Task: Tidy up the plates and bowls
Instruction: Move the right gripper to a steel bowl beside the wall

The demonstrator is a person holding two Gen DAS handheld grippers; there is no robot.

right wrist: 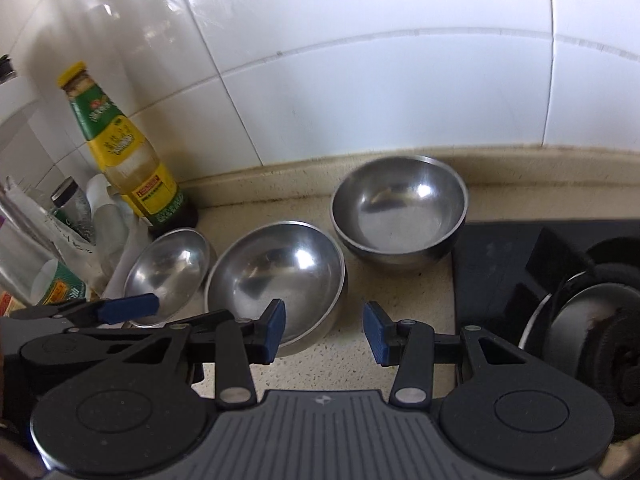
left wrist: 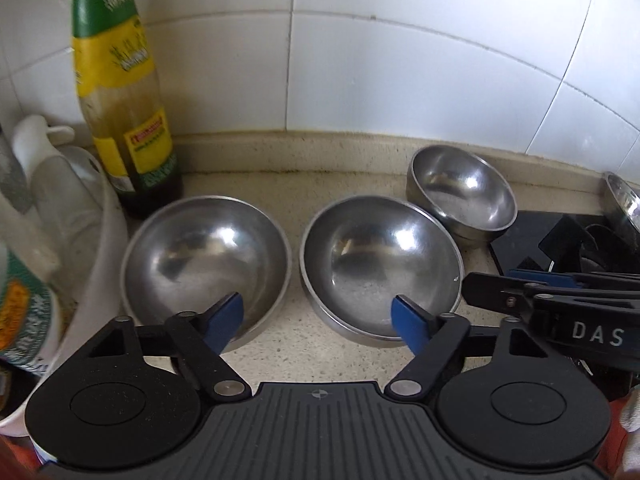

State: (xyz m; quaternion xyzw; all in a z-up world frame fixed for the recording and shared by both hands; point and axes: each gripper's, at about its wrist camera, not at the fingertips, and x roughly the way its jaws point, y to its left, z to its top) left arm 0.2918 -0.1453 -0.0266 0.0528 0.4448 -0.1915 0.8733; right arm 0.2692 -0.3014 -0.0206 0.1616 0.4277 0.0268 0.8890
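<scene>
Three empty steel bowls stand on the beige counter below the tiled wall. In the left wrist view they are the left bowl (left wrist: 206, 256), the middle bowl (left wrist: 380, 260) and a smaller one (left wrist: 464, 192) at the back right. My left gripper (left wrist: 318, 312) hovers open above the gap between the left and middle bowls, one blue pad over each, gripping nothing. In the right wrist view my right gripper (right wrist: 325, 320) is open at the near right rim of the middle bowl (right wrist: 276, 276), its pads not pressing on it. The right bowl (right wrist: 400, 208) and the left bowl (right wrist: 168, 268) are untouched.
A tall sauce bottle (left wrist: 120, 100) stands at the back left beside a white holder (left wrist: 104, 240) crowded with bottles. On the right is a black stove top (right wrist: 520, 264) with a steel pan (right wrist: 580, 328) on it. The wall (right wrist: 360, 100) is close behind the bowls.
</scene>
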